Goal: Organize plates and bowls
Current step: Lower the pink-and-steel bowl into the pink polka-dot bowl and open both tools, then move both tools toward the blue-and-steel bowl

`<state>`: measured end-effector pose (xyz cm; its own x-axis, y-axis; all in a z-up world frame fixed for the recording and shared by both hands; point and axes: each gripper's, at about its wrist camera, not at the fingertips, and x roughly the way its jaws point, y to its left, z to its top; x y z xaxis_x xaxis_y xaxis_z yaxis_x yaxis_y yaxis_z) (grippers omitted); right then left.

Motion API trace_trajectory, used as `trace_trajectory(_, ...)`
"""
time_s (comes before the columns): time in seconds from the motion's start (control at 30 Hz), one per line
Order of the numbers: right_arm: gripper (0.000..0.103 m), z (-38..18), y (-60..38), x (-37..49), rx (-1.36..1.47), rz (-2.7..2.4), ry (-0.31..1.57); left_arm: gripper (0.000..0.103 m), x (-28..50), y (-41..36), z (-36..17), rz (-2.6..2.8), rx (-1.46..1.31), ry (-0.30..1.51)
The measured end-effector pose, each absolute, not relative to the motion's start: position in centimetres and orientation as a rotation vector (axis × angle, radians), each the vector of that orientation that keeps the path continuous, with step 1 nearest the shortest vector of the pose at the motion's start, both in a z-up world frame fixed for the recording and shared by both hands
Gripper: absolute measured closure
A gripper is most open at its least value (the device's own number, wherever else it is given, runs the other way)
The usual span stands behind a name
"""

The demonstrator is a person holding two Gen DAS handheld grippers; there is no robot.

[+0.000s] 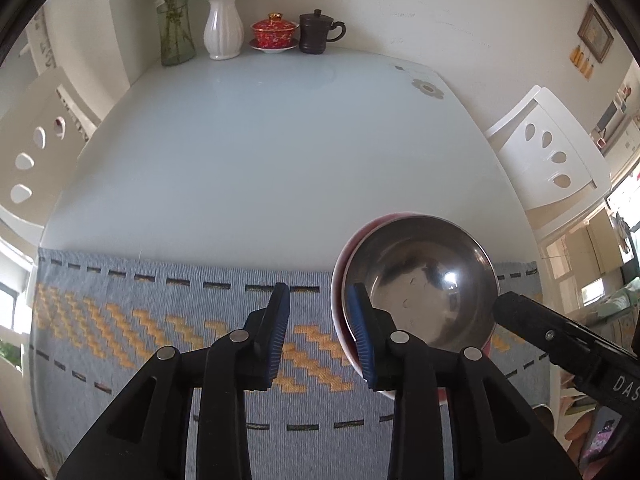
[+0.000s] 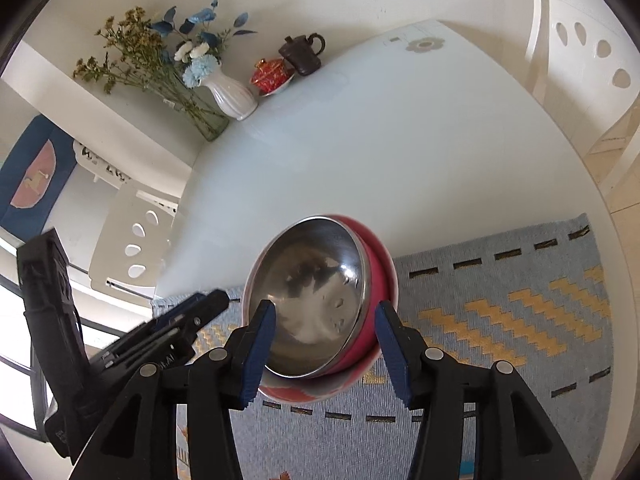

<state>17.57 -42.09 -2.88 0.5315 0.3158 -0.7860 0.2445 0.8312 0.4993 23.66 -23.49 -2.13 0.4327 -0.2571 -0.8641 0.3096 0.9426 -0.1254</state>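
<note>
Steel bowl (image 2: 316, 296) nests in a red bowl (image 2: 380, 280) on the woven mat (image 1: 160, 320) at the desk's (image 1: 260, 140) near edge; left tongs (image 1: 320, 332) and right tongs (image 2: 326, 348) both gape, gripping nothing.

A glossy white tabletop (image 1: 260, 152) carried a blue woven mat (image 1: 120, 320) with yellow zigzags along its near edge, where a red bowl (image 2: 380, 276) sat. At the far edge stood a glass vase (image 1: 176, 36), white vase (image 1: 223, 28), red lidded cup (image 1: 275, 32) and dark mug (image 1: 318, 34).
</note>
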Motion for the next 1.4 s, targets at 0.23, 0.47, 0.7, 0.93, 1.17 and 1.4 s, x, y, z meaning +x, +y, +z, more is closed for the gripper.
trace_trajectory(0.23, 0.053, -2.2, -41.5, 16.6, 0.623, 0.06, 1.057, 0.064, 22.5, -22.9, -1.9, -0.327, 0.065, 1.084)
trace_trajectory(0.47, 0.053, -0.9, -40.4, 14.9, 0.557, 0.089, 1.067, 0.061, 20.6, -22.2, -1.2, -0.319, 0.066, 1.096)
trace_trajectory(0.7, 0.053, 0.3, -39.8, 12.6, 0.492, 0.112, 1.075, 0.058, 18.9, -22.6, -0.8, -0.342, 0.048, 1.111)
trace_trajectory(0.93, 0.053, -0.4, -40.8, 8.9, 0.522, 0.131, 1.099, 0.058, 16.4, -24.6, -1.0, -0.415, 0.086, 1.126)
trace_trajectory(1.17, 0.053, -1.0, -43.0, 5.2, 0.535, 0.07, 1.13, 0.058, 14.4, -26.9, -1.8, -0.498, 0.122, 1.143)
trace_trajectory(1.4, 0.053, -2.9, -45.0, 2.4, 0.577, -0.014, 1.166, 0.058, 12.6, -29.6, -3.0, -0.561, 0.149, 1.171)
